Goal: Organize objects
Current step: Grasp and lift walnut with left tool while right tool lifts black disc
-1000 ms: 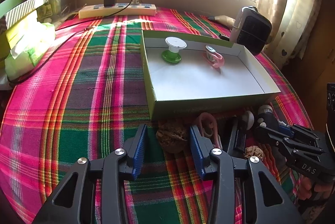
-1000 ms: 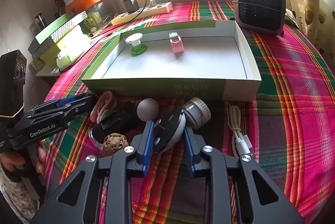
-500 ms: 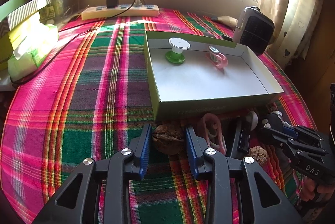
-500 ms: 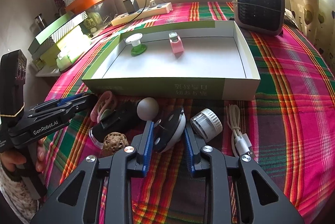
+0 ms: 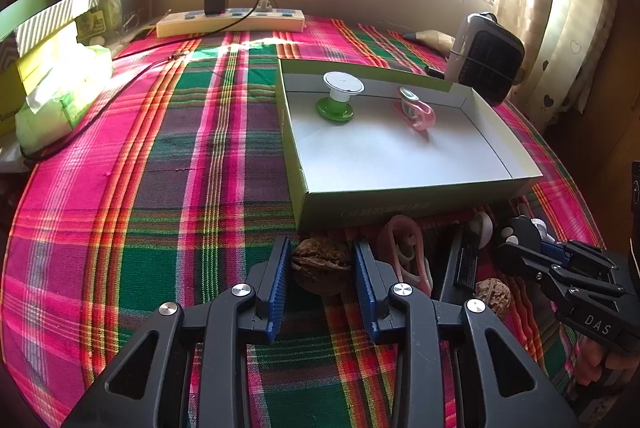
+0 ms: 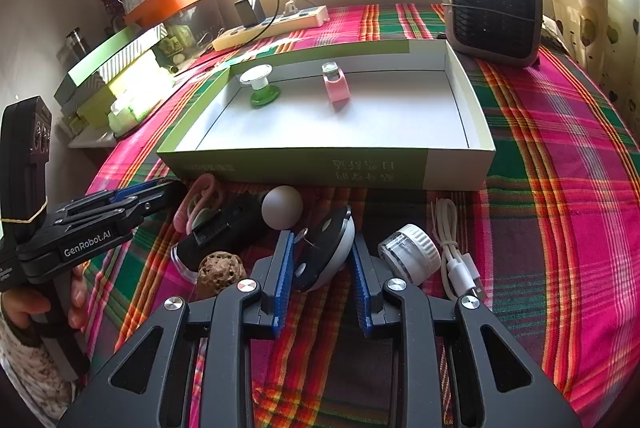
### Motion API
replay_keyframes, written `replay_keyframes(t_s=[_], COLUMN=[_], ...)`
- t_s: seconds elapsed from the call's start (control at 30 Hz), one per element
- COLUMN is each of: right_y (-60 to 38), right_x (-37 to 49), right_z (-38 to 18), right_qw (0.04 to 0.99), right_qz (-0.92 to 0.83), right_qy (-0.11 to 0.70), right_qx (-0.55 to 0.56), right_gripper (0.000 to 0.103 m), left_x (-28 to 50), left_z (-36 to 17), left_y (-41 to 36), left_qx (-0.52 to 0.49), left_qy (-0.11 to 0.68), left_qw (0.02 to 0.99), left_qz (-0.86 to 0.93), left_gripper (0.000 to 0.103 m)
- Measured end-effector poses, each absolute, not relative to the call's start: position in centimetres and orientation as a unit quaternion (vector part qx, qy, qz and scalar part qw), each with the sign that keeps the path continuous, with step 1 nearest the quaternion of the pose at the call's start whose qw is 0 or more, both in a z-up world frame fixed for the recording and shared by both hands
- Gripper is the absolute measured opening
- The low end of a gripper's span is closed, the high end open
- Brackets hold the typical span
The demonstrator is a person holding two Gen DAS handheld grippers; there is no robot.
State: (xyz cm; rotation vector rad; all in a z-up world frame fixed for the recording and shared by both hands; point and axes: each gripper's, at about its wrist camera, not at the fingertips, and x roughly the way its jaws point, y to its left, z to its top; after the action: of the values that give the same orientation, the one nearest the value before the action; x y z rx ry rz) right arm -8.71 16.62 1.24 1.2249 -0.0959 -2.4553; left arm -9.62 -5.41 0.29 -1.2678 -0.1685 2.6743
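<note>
**Both grippers clamped on small items before the box**

Left wrist view: the left gripper (image 5: 322,264) grips a walnut (image 5: 321,265) on the plaid tablecloth (image 5: 160,164), just before the near wall of the open box (image 5: 400,206).

Right wrist view: the right gripper (image 6: 320,260) clasps a tilted black-and-white disc (image 6: 326,254) near the tablecloth's front edge; a white ball (image 6: 282,206) lies just behind it, before the box's near wall.
</note>
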Motion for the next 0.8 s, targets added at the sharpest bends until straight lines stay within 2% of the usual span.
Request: replay_keyframes(t_s=[0.8], right_y=[17.1], right_x=[-8.6], right_z=[3.5], right_qw=[0.209], right_qz=[-0.885], right_qy=[-0.041], right_qx=[0.414], right_gripper=[0.028], left_x=[-8.8], left_z=[3.1], left_y=[-4.7], left_qx=[-0.401], left_qy=[-0.052], left_qw=[0.097], left_qz=[0.91], left_gripper=[0.029])
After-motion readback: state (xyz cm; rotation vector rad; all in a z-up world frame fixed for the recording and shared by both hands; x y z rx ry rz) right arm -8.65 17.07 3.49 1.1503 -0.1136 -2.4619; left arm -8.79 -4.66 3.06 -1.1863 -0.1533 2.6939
